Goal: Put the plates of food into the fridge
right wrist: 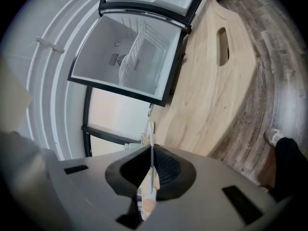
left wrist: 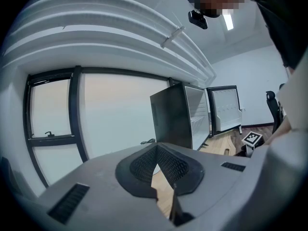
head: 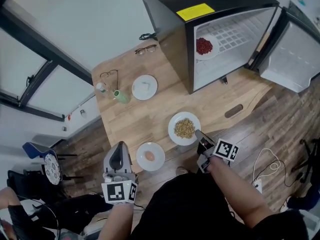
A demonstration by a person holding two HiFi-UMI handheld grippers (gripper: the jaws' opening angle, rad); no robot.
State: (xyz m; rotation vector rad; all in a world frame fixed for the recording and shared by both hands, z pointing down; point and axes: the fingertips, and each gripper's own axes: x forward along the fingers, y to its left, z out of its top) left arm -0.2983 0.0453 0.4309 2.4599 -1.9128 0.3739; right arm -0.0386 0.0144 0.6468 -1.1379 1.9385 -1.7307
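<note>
Fridge (head: 165, 1) with yellow label (head: 195, 11), print unreadable, right tool (head: 198, 133) pinching grain plate (head: 173, 125) rim, left tool (head: 119, 148) pressed together

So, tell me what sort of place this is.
Probably an office or lab room, not a home kitchen: a mini fridge stands on a wooden table, near tall black-framed windows.

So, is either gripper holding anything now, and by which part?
The right gripper pinches the plate of grains by its rim nearest the person. The left gripper holds nothing.
</note>
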